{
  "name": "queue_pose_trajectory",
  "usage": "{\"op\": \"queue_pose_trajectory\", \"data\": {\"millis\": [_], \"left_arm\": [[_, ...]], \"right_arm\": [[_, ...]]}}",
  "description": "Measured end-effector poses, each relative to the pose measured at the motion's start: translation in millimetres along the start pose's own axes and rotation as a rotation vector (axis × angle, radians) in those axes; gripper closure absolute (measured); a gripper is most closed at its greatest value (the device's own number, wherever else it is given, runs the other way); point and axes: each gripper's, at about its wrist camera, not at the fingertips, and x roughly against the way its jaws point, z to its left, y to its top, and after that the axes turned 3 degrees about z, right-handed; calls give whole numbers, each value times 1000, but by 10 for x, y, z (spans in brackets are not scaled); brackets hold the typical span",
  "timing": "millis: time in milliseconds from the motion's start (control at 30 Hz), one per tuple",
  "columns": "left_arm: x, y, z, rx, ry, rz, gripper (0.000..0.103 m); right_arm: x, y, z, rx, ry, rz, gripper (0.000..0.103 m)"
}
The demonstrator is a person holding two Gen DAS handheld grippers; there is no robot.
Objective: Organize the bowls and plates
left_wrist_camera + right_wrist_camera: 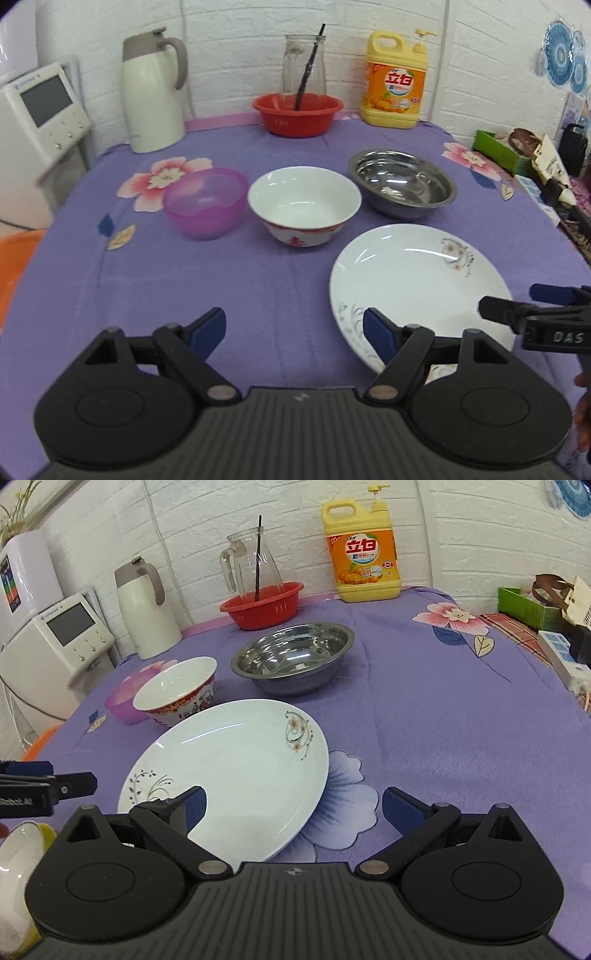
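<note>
**Both grippers wide over the table**

The left hand-held gripper (294,329) hangs with its jaws wide, holding nothing, beside the plate's near rim. The right hand-held gripper (294,808) is spread wide too, one finger over the plate (236,771). Behind the plate sit a pink bowl (205,201), a white bowl (303,205) and a steel bowl (402,181) in a row on the purple table (221,280).

Looks like a home kitchen corner: floral tablecloth (258,288), dish soap jug (394,79) and thermos (151,92) at the far wall.
</note>
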Motion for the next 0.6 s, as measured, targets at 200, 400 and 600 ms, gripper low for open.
{"op": "queue_pose_trajectory", "data": {"millis": [200, 400, 600], "left_arm": [[-510, 148, -136, -14, -64, 73, 27], [-779, 191, -194, -21, -82, 103, 28], [-836, 153, -168, -27, -110, 106, 32]], "right_arm": [[-288, 46, -33, -12, 6, 70, 0], [-401, 110, 108, 48, -9, 76, 0], [-436, 60, 175, 128, -51, 63, 0]]}}
